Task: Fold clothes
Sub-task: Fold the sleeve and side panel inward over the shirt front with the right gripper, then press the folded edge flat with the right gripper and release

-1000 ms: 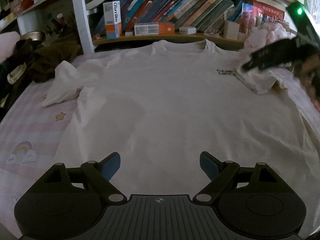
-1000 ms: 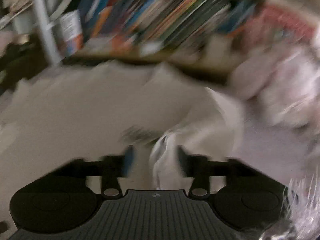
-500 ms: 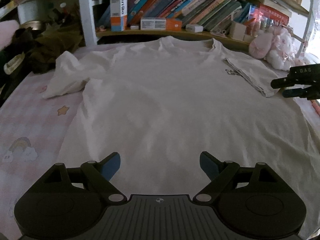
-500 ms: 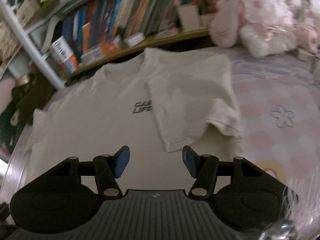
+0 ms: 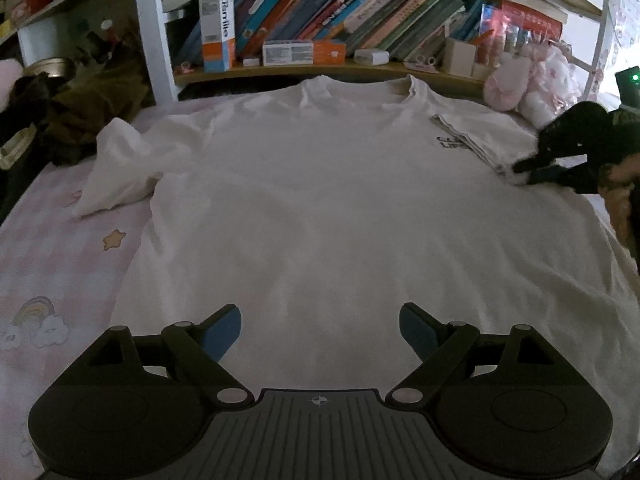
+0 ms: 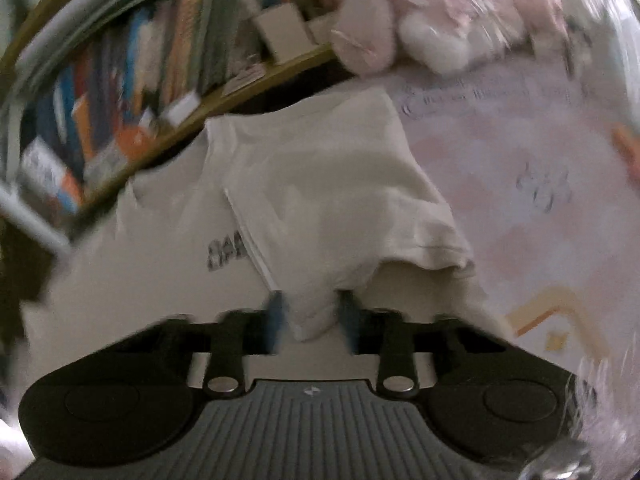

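Observation:
A white T-shirt (image 5: 320,208) lies flat, front up, on a pink bedsheet (image 5: 60,264). Its right sleeve (image 5: 480,136) is folded inward over the chest print. Its left sleeve (image 5: 116,168) lies crumpled outward. My left gripper (image 5: 320,332) hovers open over the shirt's lower middle, nothing between its fingers. My right gripper (image 5: 516,172) sits at the folded sleeve's near corner. In the blurred right wrist view its jaws are closing, and the right gripper (image 6: 312,314) has the corner of the sleeve (image 6: 340,200) bunched between its pads.
A bookshelf (image 5: 320,20) full of books and boxes runs along the far edge. Pink plush toys (image 5: 528,80) sit at the back right. A pile of dark clothes (image 5: 60,120) lies at the back left. A person's hand (image 5: 620,172) holds the right gripper.
The right gripper rolled, came down onto the corner of the folded sleeve, and its jaws narrowed around it. The left gripper stayed put and open.

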